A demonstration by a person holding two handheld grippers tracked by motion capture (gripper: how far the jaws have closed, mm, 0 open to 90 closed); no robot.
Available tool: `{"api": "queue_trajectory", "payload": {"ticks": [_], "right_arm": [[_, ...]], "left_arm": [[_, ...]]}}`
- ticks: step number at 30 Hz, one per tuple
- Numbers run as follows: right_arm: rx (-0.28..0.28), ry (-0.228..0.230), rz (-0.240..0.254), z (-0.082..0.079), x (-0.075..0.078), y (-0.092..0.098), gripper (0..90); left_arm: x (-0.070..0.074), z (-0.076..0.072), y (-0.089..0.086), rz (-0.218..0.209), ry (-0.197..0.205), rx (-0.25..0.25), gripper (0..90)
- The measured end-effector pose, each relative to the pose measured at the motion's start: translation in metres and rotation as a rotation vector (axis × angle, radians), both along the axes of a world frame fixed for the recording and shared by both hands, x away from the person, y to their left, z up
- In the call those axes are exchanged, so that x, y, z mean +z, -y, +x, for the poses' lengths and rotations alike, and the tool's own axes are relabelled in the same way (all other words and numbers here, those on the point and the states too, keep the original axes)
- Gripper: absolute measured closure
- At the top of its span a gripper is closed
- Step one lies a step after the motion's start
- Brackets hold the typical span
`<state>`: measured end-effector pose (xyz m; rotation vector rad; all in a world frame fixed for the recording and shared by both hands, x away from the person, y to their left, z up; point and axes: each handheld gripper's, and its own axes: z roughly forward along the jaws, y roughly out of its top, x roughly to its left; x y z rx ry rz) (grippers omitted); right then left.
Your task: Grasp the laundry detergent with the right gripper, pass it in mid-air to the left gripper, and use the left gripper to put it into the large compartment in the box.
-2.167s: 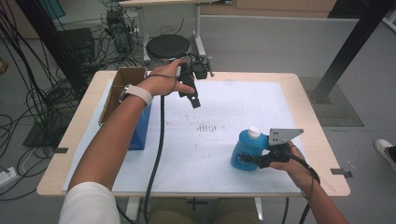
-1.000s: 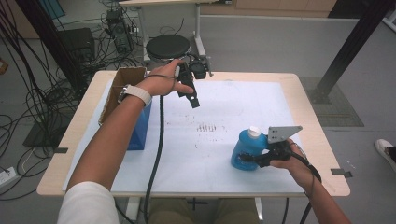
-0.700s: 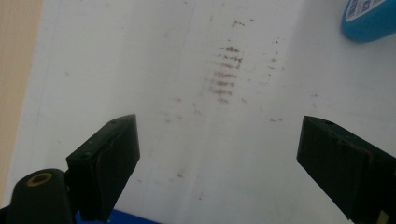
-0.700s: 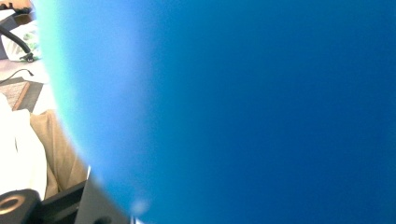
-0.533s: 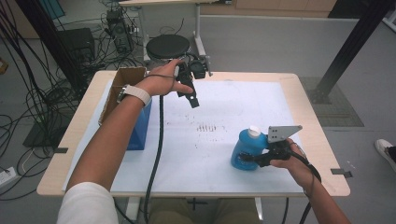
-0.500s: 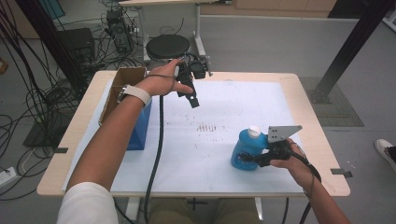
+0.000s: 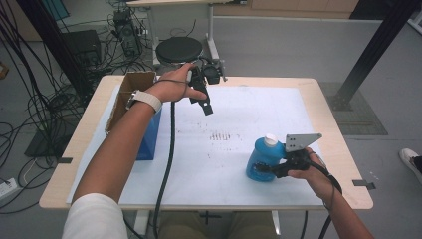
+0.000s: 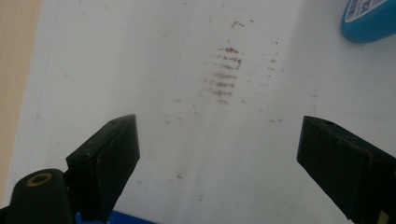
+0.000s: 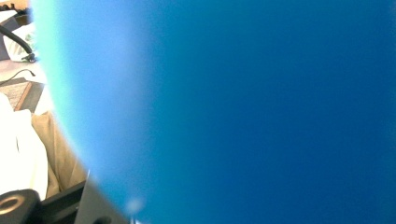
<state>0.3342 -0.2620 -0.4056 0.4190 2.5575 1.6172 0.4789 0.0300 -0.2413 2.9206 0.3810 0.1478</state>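
Note:
A blue plastic bottle (image 7: 263, 158) with a white cap stands on the white sheet (image 7: 249, 109) at the near right. My right gripper (image 7: 271, 169) is shut on its lower body from the right side. In the right gripper view the bottle (image 9: 233, 112) sits very close, blurred, between the jaws. My left gripper (image 7: 201, 97) hangs in the air over the far left part of the sheet, tilted down. Its jaws stand wide apart in the left gripper view with nothing between them (image 8: 219, 140). The bottle's edge (image 8: 369, 18) peeks in at that view's top right.
A cardboard box (image 7: 130, 92) with a blue side (image 7: 149, 137) stands at the table's left edge, under the left forearm. Brown smudge marks (image 7: 222, 135) lie mid-sheet. A black round stool (image 7: 179, 49) stands behind the table. Cables cover the floor at left.

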Motion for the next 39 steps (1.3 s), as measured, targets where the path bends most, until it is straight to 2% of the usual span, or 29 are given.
{"api": "queue_trajectory", "payload": {"ticks": [39], "right_arm": [[0.007, -0.001, -0.007, 0.0002, 0.0001, -0.0007, 42.3]], "left_arm": [[0.0012, -0.0007, -0.0017, -0.005, 0.006, 0.001, 13.5]]}}
